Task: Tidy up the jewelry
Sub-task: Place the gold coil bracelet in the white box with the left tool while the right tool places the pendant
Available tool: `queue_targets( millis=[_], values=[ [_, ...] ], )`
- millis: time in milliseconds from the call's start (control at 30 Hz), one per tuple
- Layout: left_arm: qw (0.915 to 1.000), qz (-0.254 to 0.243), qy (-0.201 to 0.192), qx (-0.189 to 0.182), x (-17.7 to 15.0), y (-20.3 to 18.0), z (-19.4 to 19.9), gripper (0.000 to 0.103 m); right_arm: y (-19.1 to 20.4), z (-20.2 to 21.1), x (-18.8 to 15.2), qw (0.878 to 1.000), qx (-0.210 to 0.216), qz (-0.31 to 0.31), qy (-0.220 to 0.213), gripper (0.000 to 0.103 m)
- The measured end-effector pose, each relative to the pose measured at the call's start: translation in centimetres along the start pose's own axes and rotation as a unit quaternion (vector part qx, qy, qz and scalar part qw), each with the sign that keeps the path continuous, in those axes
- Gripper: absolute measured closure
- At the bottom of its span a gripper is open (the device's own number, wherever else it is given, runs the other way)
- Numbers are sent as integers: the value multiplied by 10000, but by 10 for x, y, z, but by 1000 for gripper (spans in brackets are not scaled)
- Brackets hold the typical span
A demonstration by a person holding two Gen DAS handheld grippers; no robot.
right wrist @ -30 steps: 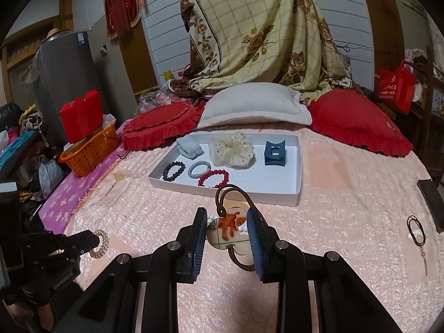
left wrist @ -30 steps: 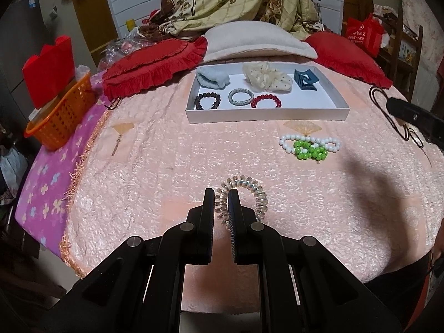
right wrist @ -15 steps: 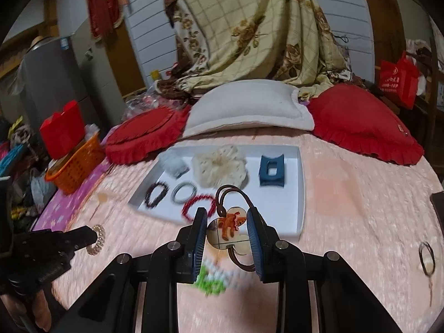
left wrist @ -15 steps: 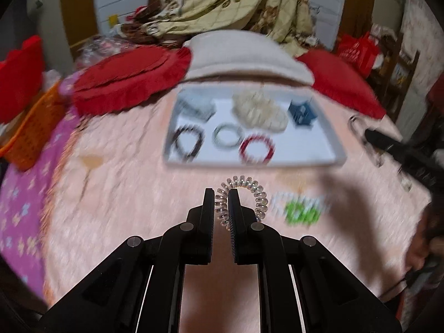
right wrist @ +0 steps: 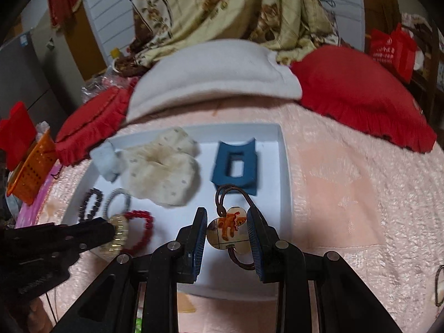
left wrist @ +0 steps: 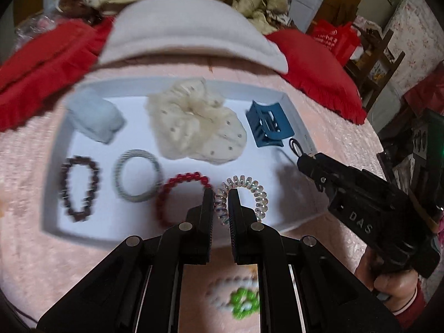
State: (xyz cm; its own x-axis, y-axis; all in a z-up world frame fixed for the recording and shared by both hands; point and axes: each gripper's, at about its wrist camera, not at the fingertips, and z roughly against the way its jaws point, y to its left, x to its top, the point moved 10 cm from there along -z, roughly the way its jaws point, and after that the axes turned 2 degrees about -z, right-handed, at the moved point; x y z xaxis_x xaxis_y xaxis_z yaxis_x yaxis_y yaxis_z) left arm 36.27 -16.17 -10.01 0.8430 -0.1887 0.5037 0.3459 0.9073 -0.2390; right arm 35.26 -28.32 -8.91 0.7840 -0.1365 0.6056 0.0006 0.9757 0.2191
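Observation:
My left gripper [left wrist: 221, 194] is shut on a clear spiral hair tie [left wrist: 256, 191], held over the front of the white tray [left wrist: 51, 216] beside a red bead bracelet [left wrist: 177, 183]. My right gripper [right wrist: 226, 223] is shut on a hair tie with a round cartoon charm [right wrist: 227, 231] and a brown cord loop, above the tray's [right wrist: 284, 166] front right part, near the blue claw clip [right wrist: 236, 166]. In the tray lie a cream scrunchie [left wrist: 194, 122], a pale blue scrunchie [left wrist: 95, 116], a dark bead bracelet [left wrist: 80, 188] and a grey band [left wrist: 137, 174].
A white and green bead bracelet [left wrist: 238, 299] lies on the pink bedspread in front of the tray. A black cord piece [right wrist: 438, 285] lies at the right. Red cushions [right wrist: 360, 94] and a white pillow [right wrist: 213, 75] sit behind the tray; an orange basket [right wrist: 30, 172] stands far left.
Both grippers have moved forward and down from over the bedspread to over the tray, each still holding its hair tie. The tray now looks much nearer.

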Motion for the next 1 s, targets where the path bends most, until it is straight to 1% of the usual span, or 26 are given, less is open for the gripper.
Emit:
queue_targets(
  millis=[167,267,300,333,367,433,500,600,700,800,900,1000],
  values=[
    [9998,-12,185,-123,-2,-9,-24,94,-10,-13,-5,9997,125,-139,136,75],
    [9997,-31,183,-146,-2,-10,-25,88,-13,-15,-7,9993,203,-255,172,75],
    [9997,-45,166,-144,-2,-10,-25,79,-14,-15,-7,9991,229,-302,177,75],
    [9998,-65,135,-142,-1,-11,-24,67,-15,-15,-8,9988,259,-366,185,73],
    [9999,-80,80,-126,-1,-11,-20,63,-16,-14,-7,9987,275,-400,175,65],
    [9999,-114,-17,-45,0,-11,-13,61,-16,-9,-4,9985,303,-453,74,61],
    [9998,-178,-57,7,-1,-13,-4,61,-14,0,-1,9983,344,-462,-23,61],
    [9989,-274,-246,281,-6,-10,16,61,-10,13,1,9986,307,-426,-116,61],
    [9969,-233,-341,664,-14,4,35,61,7,25,-7,9995,238,-158,-122,61],
    [9938,26,-501,995,-28,29,60,61,34,22,-20,9995,295,111,16,61],
    [9883,388,-640,1327,-51,61,90,61,58,15,-30,9990,334,282,59,61],
    [9803,673,-832,1659,-73,88,119,61,84,3,-34,9987,432,260,113,61]
  ],
)
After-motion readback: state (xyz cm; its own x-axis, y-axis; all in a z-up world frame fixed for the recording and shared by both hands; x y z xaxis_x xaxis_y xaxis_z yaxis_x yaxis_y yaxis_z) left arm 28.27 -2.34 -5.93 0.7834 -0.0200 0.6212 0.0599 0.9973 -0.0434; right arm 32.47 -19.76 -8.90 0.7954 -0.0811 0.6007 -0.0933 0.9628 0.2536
